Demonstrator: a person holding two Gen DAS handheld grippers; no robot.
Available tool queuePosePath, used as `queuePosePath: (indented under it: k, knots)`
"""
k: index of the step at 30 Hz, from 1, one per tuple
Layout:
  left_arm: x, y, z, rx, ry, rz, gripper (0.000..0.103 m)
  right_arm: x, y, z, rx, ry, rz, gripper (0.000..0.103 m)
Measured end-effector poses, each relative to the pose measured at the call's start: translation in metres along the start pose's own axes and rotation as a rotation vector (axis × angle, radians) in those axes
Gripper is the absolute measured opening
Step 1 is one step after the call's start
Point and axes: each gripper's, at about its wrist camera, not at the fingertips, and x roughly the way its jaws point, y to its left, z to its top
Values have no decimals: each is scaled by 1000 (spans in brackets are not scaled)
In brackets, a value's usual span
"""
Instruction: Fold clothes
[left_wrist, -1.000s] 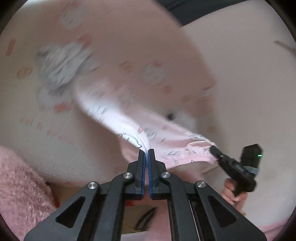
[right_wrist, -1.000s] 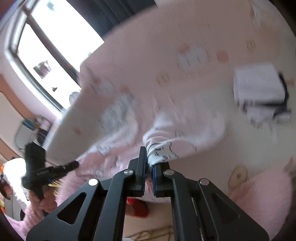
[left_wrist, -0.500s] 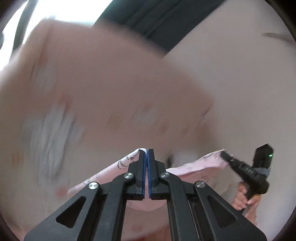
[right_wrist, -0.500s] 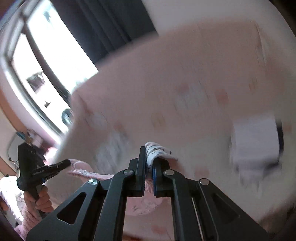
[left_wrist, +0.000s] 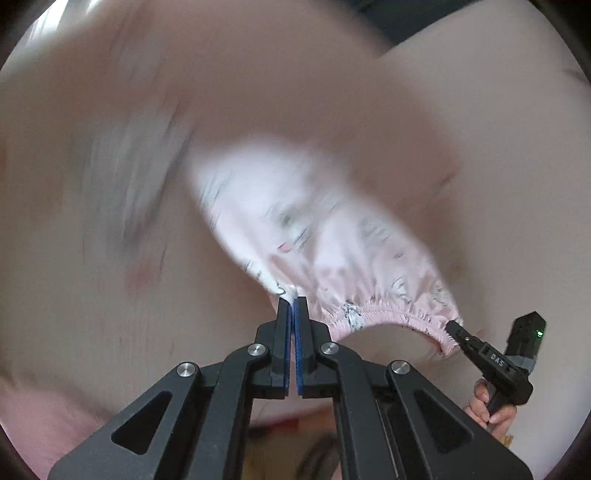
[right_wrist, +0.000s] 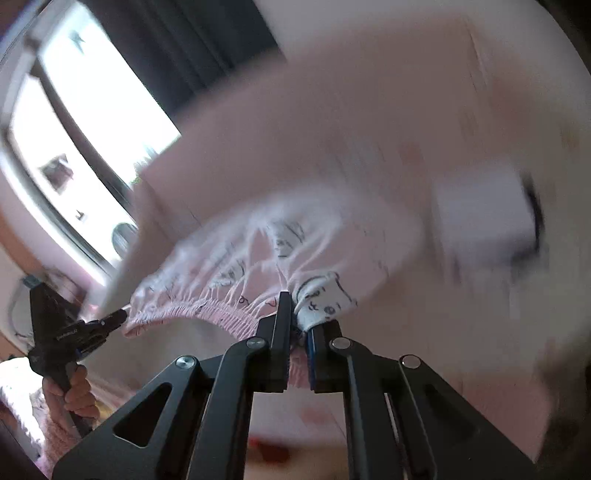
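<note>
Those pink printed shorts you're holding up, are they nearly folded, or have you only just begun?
Only just begun. Done: the pink shorts are picked up, and a folded white item already lies on the bed. In hand: the left gripper and right gripper each pinch one end of the elastic waistband, jaws shut, stretching it between them. Left: laying the shorts flat and every fold.

The garment (left_wrist: 332, 258) hung between the two tools above the bed (left_wrist: 110, 295), its gathered waistband (left_wrist: 388, 314) stretched from one to the other. The left tool (left_wrist: 293, 301) gripped one end of the band and the right tool (right_wrist: 299, 314) the other. A folded stack (right_wrist: 480, 218) lay on the bed beyond the right tool, to its right.
</note>
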Motion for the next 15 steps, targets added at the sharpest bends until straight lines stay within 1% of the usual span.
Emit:
queuePosePath:
  k: [1,2,3,5,7,8,10,15]
  knots:
    - [35,20,-13,-41,78,48,2,36,-10,-22,-4,83,-63,6]
    - [66,38,-26,-71,146,96,2,66,-19,-40,-14,149,-107,6]
    - [86,48,-36,-72,184,140,2,87,-25,-53,-11,200,-136,6]
    - [109,59,-51,-71,231,207,2,123,-39,-79,7,296,-189,6]
    - [105,52,-50,-46,207,206,2,132,-39,-89,5,322,-209,6]
    - [102,48,-50,-32,199,207,2,131,-33,-90,-27,314,-223,6]
    - [97,44,-56,-21,213,200,1,124,-19,-89,-98,288,-246,6]
    - [84,41,-78,-41,264,165,1,96,-12,-93,-74,294,-208,5]
